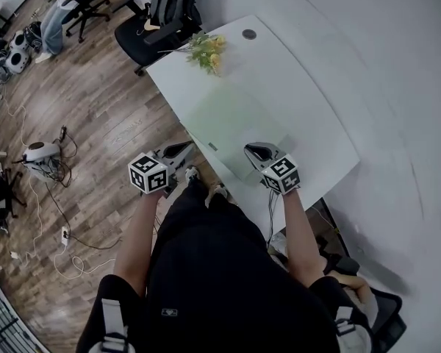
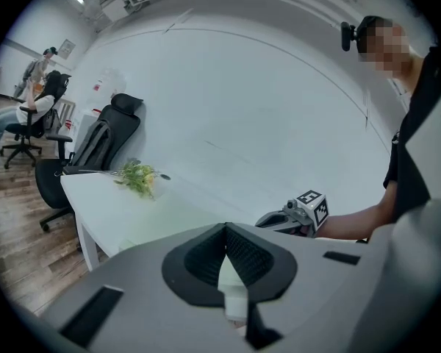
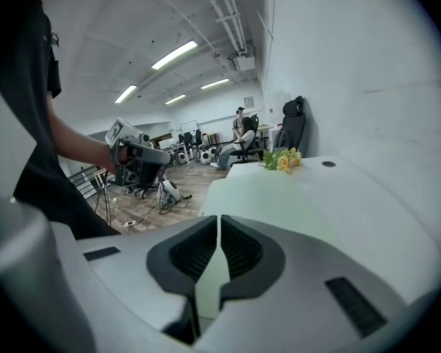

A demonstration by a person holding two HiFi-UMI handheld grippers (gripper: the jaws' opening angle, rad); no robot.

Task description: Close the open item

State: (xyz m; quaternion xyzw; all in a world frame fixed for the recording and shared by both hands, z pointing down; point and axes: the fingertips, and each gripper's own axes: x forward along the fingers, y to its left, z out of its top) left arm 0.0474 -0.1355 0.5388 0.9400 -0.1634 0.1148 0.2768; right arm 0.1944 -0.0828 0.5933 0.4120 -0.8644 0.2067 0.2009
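Now L gripper (image 1: 188,148), R gripper (image 1: 256,151) fingers clenched empty; green item (image 1: 231,120) just past R's.

Flat item (image 1: 231,123) on table (image 1: 301,87); flowers (image 1: 208,52) behind it.

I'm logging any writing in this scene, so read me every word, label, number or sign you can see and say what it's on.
Nothing here can be read.
Wall sign: too small and blurred to read.
Small white logo on the person's black clothing: too small to read.
Marker cubes: black-and-white square patterns only, no letters or numbers.
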